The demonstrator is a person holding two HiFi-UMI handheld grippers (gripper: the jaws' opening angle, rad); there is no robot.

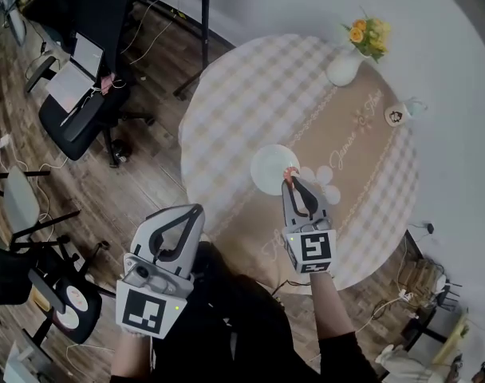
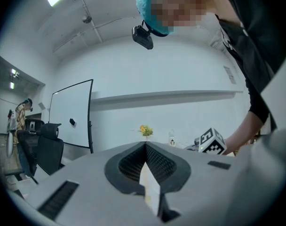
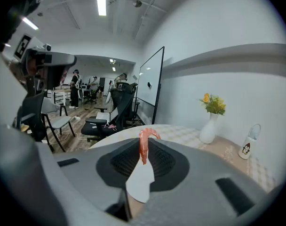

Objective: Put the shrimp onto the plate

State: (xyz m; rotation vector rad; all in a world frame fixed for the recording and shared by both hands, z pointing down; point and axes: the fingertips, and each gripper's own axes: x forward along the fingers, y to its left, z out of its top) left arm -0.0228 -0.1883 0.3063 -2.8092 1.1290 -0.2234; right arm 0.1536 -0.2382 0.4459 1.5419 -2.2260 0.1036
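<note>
Pink shrimp [image 3: 143, 149] is clenched between the tips of the right tongs [image 1: 291, 182], its curled end poking out past them. In the head view it is at the right rim of the white plate [image 1: 266, 168] on the checked counter [image 1: 226, 110]; whether it touches the plate I cannot tell. The left tongs [image 1: 196, 211] are pressed together with nothing in them, held off the counter's near edge, well apart from the plate.

Shrimp [image 3: 142, 149] lower end hidden in right tool [image 3: 144, 141], table-runner lettering [image 1: 362, 130] too small to read
</note>
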